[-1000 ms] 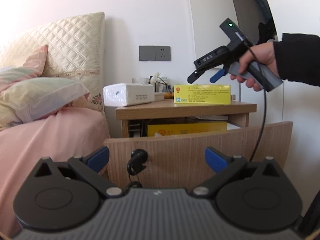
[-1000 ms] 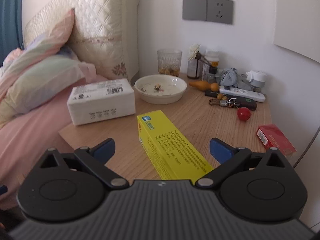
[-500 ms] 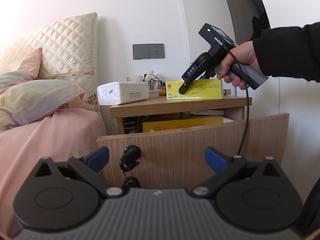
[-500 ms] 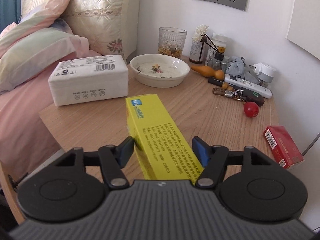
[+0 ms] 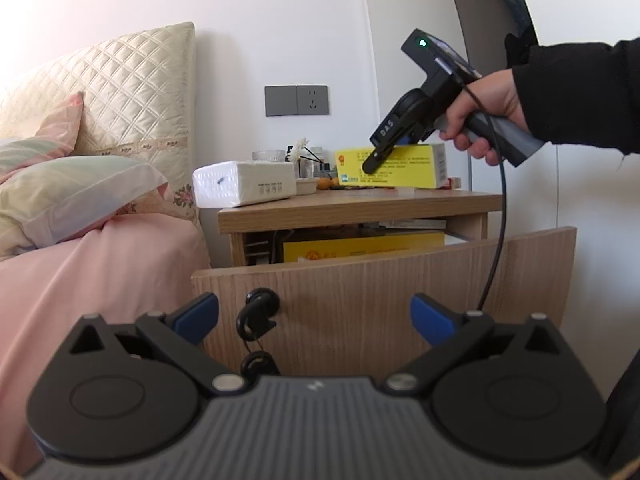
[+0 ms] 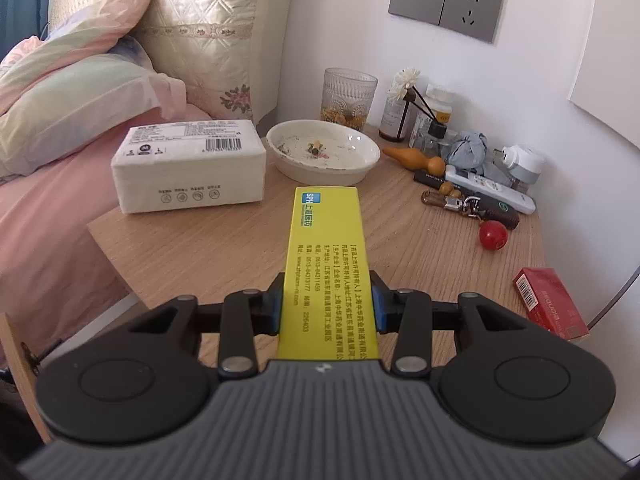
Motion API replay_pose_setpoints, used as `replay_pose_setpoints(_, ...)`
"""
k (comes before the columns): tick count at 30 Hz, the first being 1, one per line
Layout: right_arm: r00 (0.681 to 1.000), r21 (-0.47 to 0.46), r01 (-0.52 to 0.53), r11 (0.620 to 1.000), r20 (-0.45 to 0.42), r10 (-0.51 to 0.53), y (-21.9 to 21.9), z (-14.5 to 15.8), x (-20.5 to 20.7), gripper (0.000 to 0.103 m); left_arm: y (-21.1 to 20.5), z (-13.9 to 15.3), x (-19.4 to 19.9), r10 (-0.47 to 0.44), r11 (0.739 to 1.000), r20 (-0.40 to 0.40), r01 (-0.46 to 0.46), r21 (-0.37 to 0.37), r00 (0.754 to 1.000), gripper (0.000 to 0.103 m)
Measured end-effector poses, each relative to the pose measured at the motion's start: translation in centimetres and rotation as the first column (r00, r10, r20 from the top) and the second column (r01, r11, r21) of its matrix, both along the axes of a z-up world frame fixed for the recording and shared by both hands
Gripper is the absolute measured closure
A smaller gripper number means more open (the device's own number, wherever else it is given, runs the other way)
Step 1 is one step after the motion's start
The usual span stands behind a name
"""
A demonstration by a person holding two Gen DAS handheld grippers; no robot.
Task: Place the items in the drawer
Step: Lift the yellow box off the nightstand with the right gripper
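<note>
A: From the left wrist view, what is biggest?

B: The bed [image 5: 80, 264] with its pink sheet, then the nightstand. Its drawer [image 5: 384, 300] stands pulled out, a yellow package lying inside under the surface [image 5: 360, 206]. That drawer front barely shows in the right wrist view, only as a sliver of wood at the left edge.

A: And the right wrist view adds what?

B: The top of the surface [image 6: 224, 248] from above: a white tissue pack [image 6: 188, 166], a white dish [image 6: 324, 152], a patterned glass [image 6: 350, 96], a red box [image 6: 552, 304] near the right edge, a remote, keys and a red ball [image 6: 493, 235].

A: Where is the yellow box?

B: The yellow box [image 6: 328, 280] is clamped between the blue pads of the right gripper [image 6: 328, 308], its far end pointing toward the dish. The left view shows the yellow box [image 5: 390, 166] from the side, raised a little off the surface, with the right gripper [image 5: 376, 160] and the right hand [image 5: 484, 120] behind it.

A: The left gripper?

B: The left gripper [image 5: 314, 316] is spread wide, empty, facing the drawer front beside the key in its lock [image 5: 260, 312].
</note>
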State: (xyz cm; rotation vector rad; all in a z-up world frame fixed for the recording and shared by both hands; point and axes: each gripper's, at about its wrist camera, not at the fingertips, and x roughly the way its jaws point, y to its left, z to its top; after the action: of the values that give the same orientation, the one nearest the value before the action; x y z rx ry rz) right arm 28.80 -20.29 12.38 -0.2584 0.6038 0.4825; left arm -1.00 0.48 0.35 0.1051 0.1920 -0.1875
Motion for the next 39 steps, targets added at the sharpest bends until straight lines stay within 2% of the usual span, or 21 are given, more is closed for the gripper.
replay_pose_setpoints(11, 0.997, 0.031, -0.058, 0.998, 0.059, 0.056, -0.1, 2.3, -4.9, 0.060, -0.1, 0.2, -0.1, -0.001, 1.000, 0.005, 0.001, -0.004, 1.000, 0.000)
replay_pose_setpoints(15, 0.992, 0.050, -0.102, 0.993, 0.078, 0.098, 0.4, 3.1, -7.9, 0.060, 0.0, 0.6, -0.7, -0.008, 0.999, 0.041, 0.009, -0.030, 0.999, 0.000)
replay_pose_setpoints(19, 0.982, 0.065, -0.162, 0.985, 0.108, 0.154, 0.4, 3.7, -10.5, 0.060, -0.2, 0.7, -0.7, -0.012, 0.999, 0.037, 0.014, -0.030, 0.999, 0.000)
replay_pose_setpoints(26, 0.969, 0.030, -0.227, 0.974, 0.104, 0.222, 0.4, 2.2, -12.7, 0.060, -0.4, 0.6, -0.8, -0.006, 1.000, 0.035, 0.007, -0.019, 0.999, 0.000)
replay_pose_setpoints(30, 0.954, 0.043, -0.285, 0.958, 0.114, 0.279, 0.3, 1.5, -13.4, 0.060, -0.6, 0.4, -0.8, -0.018, 1.000, 0.033, 0.019, -0.005, 0.999, 0.000)
replay_pose_setpoints(39, 0.903, -0.063, -0.412, 0.909, 0.104, 0.417, 1.9, -0.4, -12.9, 0.060, -0.6, 0.2, -0.6, -0.013, 1.000, 0.025, 0.013, -0.003, 1.000, 0.000)
